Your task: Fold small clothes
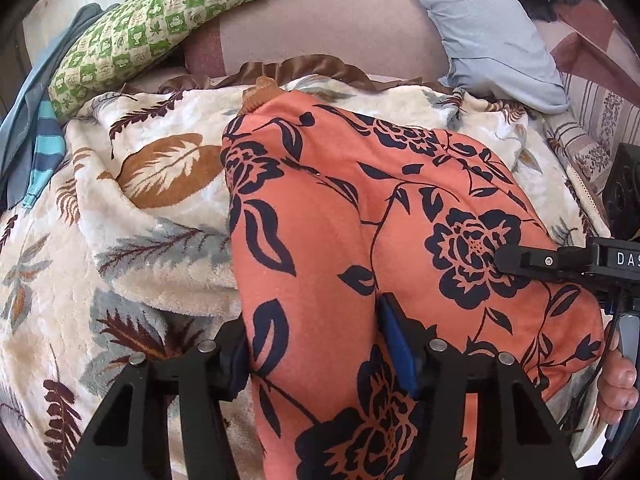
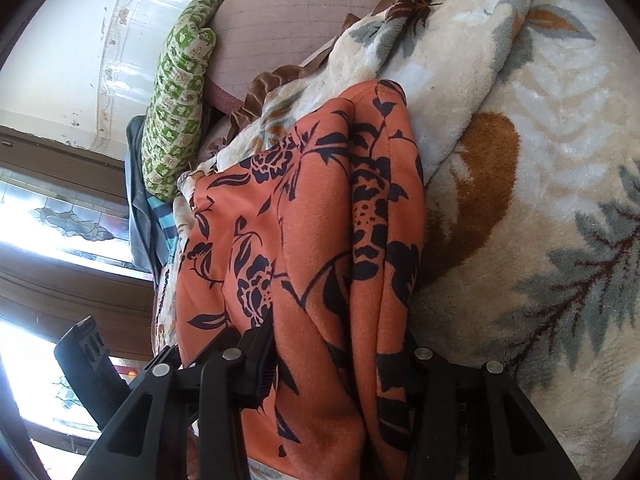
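Observation:
An orange garment with a dark floral print (image 1: 360,208) lies on a cream leaf-patterned blanket (image 1: 132,240). My left gripper (image 1: 316,360) has a bunch of its near edge between its fingers and is shut on it. The right gripper (image 1: 520,260) shows at the right edge of the left wrist view, lying on the cloth. In the right wrist view the same garment (image 2: 312,220) hangs folded in ridges, and my right gripper (image 2: 340,368) is shut on its near edge. The fingertips are buried in cloth.
A green checked pillow (image 1: 160,28) and a pale blue pillow (image 1: 488,28) lie at the back. A pink cushion (image 1: 328,24) sits between them. Blue striped clothes (image 1: 44,148) lie at the left. A window (image 2: 60,220) is at the left of the right wrist view.

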`<state>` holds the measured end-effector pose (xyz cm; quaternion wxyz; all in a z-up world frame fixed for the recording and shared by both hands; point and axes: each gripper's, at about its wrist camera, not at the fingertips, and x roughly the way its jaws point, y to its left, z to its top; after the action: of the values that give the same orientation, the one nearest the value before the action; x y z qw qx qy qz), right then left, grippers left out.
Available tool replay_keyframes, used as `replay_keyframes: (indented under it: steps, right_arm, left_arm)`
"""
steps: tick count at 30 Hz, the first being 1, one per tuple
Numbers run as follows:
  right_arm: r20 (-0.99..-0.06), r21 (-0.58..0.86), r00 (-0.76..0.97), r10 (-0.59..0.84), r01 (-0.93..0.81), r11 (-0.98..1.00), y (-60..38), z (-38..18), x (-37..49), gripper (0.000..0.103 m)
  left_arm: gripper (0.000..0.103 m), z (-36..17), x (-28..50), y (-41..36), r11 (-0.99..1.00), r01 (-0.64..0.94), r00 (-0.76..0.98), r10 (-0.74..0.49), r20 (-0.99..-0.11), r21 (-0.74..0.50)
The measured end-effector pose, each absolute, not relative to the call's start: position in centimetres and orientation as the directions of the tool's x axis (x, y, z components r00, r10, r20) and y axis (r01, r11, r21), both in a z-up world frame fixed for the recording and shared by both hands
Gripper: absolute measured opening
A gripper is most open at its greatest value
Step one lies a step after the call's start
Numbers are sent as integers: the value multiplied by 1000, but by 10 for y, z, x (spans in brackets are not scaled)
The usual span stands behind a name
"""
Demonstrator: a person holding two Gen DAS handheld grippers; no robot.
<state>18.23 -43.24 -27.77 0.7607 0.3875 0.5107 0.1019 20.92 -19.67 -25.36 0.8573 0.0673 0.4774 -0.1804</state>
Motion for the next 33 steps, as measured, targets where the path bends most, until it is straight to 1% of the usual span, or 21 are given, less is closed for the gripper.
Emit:
replay_keyframes:
  steps: [1,3,5,9,19,24,26,29,31,33]
  right_arm:
    - [-700,695,449,555,249,675,-434,-280,182,47]
    - [-690,710,439,575,257,656,-437,-282,181,48]
    - [-688,715,424,589,255,651,-438,-284,179,53]
    - [-698,702,407,589,227,675,-433,-283,175,55]
    - [-698,704,399,594,235,670,-436,-285,174,55]
    - [-691,708,423,586,235,666,-441,-279,172,55]
    - [-720,679,405,563,244,692,-438,-279,174,55]
    - [-730,661,430,532,244,710,-442,-271,172,55]
    - [-735,637,494,464,268,723,-452,-260,167,55]
    - [-716,618,591,373,288,731,-463,-242,159,55]
  left_arm:
    - [64,-255,210,-197,925,375,475,-242,-846,-54]
    - [65,-257,212,-196,925,375,466,-248,-849,-65]
    - [71,-258,214,-197,926,371,464,-244,-852,-63]
    - [78,-260,212,-202,926,374,467,-232,-853,-47]
    - [78,-259,209,-203,929,367,473,-226,-852,-43]
    - [78,-252,208,-197,931,363,472,-219,-854,-38]
    - [78,-248,206,-192,933,358,467,-221,-856,-45]
    - [78,-235,202,-177,936,350,495,-225,-840,-44]
    - [78,-225,201,-167,946,324,530,-197,-824,-17]
    - [78,-215,200,-159,953,304,572,-182,-800,1]
